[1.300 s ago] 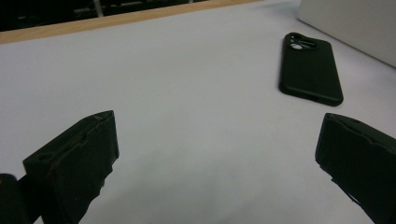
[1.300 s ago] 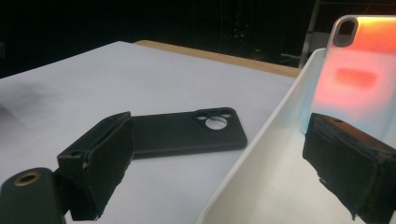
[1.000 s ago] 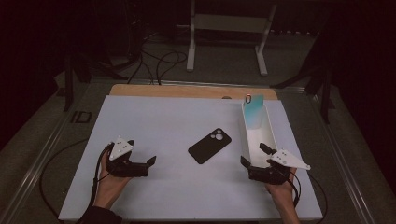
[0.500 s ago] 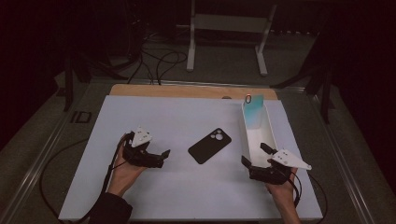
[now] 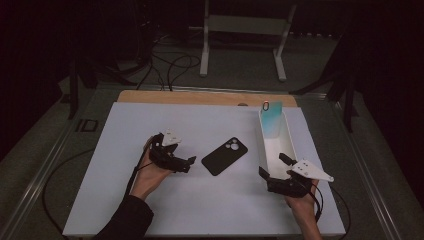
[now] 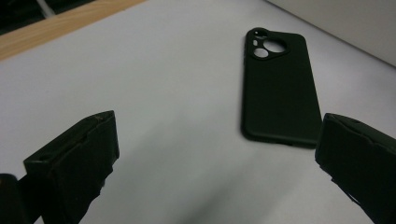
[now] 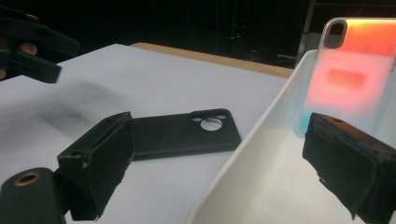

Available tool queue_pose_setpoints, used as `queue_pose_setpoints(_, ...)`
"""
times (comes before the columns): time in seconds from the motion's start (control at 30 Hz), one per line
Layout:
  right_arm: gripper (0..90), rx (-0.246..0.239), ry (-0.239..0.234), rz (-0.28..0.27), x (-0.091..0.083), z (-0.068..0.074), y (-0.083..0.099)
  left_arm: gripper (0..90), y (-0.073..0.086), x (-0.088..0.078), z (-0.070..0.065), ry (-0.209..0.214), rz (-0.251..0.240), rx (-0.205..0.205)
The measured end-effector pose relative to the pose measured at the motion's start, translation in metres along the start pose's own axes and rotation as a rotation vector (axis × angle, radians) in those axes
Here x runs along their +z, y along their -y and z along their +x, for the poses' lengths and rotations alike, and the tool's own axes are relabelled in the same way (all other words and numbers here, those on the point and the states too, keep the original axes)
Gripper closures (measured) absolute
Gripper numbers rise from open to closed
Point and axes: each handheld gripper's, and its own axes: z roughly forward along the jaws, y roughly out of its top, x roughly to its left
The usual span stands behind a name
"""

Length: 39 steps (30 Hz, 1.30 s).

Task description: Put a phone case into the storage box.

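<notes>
A black phone case (image 5: 225,155) (image 6: 279,97) (image 7: 184,131) lies flat on the white table top, camera cutout at its far end. My left gripper (image 5: 189,163) (image 6: 219,154) hovers open just left of the case, jaws pointing toward its near end. A long white tray (image 5: 286,141) (image 7: 261,186) stands at the right, and a translucent teal-and-orange phone case (image 5: 271,118) (image 7: 359,74) leans upright against its far end. My right gripper (image 5: 273,169) (image 7: 224,172) is open at the tray's near end, one jaw outside the wall, the other over the tray.
The white board (image 5: 125,135) rests on a wooden table (image 5: 200,97) edged by a metal rail. Cables (image 5: 165,65) and a white stand (image 5: 245,30) sit on the dark floor beyond. Bare board lies left of and in front of the black case.
My left gripper has moved to the right and forward, from the board's left part up to the black case. The right gripper has stayed at the tray's near end.
</notes>
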Motion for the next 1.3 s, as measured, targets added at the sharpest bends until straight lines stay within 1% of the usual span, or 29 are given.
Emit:
queue_pose_setpoints(0.17, 9.0, 0.002, 0.002, 0.001, 0.0, 0.0, 0.0, 0.3, -0.008, 0.016, -0.004, 0.022, 0.025, 0.0)
queue_pose_setpoints(0.37, 9.0, 0.004, 0.002, 0.001, 0.0, -0.001, 0.0, 0.5, -0.012, 0.035, -0.009, 0.046, 0.065, 0.012)
queue_pose_setpoints(0.47, 9.0, 0.007, 0.001, 0.002, 0.0, -0.001, 0.0, 0.6, -0.014, 0.042, -0.012, 0.056, 0.077, 0.015)
queue_pose_setpoints(0.5, 9.0, 0.007, 0.001, 0.002, 0.0, -0.001, 0.0, 0.6, -0.014, 0.042, -0.012, 0.056, 0.077, 0.015)
queue_pose_setpoints(0.6, 9.0, 0.005, 0.001, 0.002, 0.0, -0.001, 0.0, 0.6, -0.017, 0.051, -0.016, 0.064, 0.093, 0.02)
queue_pose_setpoints(0.7, 9.0, 0.004, 0.001, 0.002, 0.0, -0.001, 0.0, 0.6, -0.018, 0.054, -0.018, 0.07, 0.097, 0.02)
queue_pose_setpoints(0.9, 9.0, 0.006, 0.002, 0.002, 0.0, -0.001, 0.001, 0.6, -0.022, 0.069, -0.025, 0.093, 0.141, 0.028)
queue_pose_setpoints(1.03, 9.0, 0.006, 0.001, 0.001, 0.0, -0.001, 0.001, 0.7, -0.021, 0.075, -0.029, 0.105, 0.155, 0.035)
queue_pose_setpoints(1.07, 9.0, 0.006, 0.002, 0.002, 0.0, -0.001, 0.001, 0.8, -0.021, 0.08, -0.031, 0.111, 0.164, 0.031)
queue_pose_setpoints(1.1, 9.0, 0.006, 0.002, 0.002, 0.0, -0.001, 0.001, 0.8, -0.021, 0.08, -0.031, 0.111, 0.164, 0.031)
queue_pose_setpoints(1.2, 9.0, 0.004, 0.002, 0.002, 0.0, -0.001, 0.001, 1.2, -0.023, 0.088, -0.035, 0.12, 0.183, 0.037)
queue_pose_setpoints(1.3, 9.0, 0.004, 0.002, 0.002, 0.0, -0.001, 0.001, 1.8, -0.023, 0.092, -0.038, 0.126, 0.189, 0.042)
